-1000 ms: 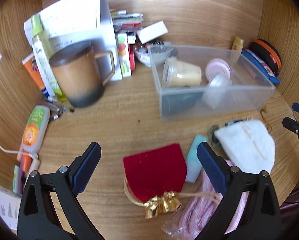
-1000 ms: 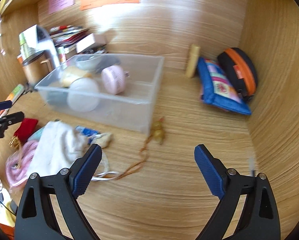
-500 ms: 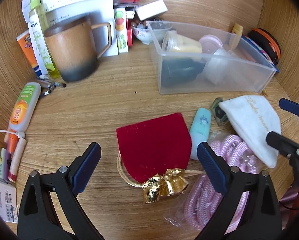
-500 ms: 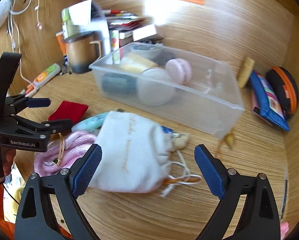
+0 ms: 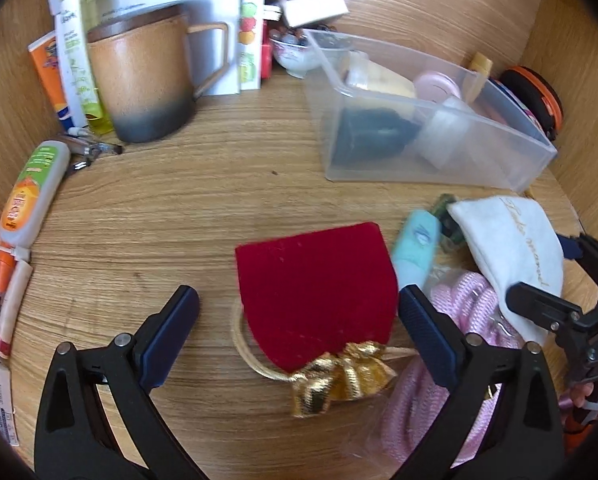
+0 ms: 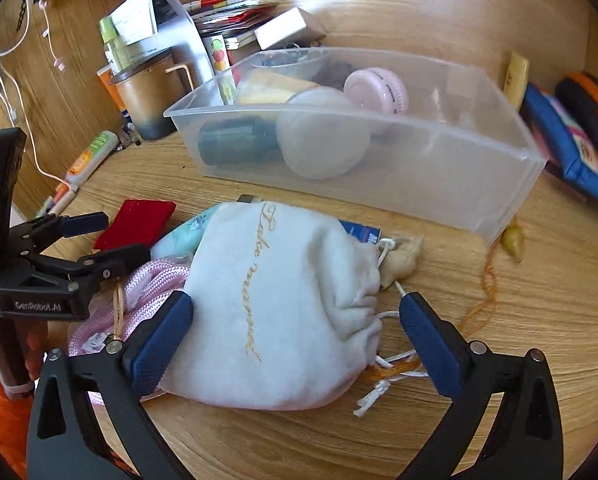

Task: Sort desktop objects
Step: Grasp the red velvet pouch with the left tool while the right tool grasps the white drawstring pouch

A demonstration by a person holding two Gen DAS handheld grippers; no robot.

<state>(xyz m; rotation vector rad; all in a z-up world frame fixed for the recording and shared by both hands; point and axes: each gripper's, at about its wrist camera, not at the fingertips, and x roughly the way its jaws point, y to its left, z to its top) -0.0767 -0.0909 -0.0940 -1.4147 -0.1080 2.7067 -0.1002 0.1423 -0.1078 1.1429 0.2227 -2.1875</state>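
A red velvet pouch [image 5: 315,292] with a gold bow lies flat on the desk between the open fingers of my left gripper [image 5: 295,332]. A white drawstring pouch [image 6: 275,308] with gold script lies between the open fingers of my right gripper [image 6: 295,336]; the left finger touches its side. The white pouch also shows in the left wrist view [image 5: 515,256], and the red pouch in the right wrist view [image 6: 135,224]. A clear plastic bin [image 6: 479,184] holding a dark jar, a white jar and a pink compact stands behind them.
A brown mug [image 5: 143,84], tubes and bottles stand at the back left. A pink rope in a bag [image 5: 431,392] and a teal tube [image 5: 415,248] lie between the pouches. A blue pouch [image 6: 563,148] and an orange-rimmed case lean on the right wall.
Both grippers moved forward and down. The left now straddles the red pouch; the right now straddles the white pouch, having swung left from the bare desk.
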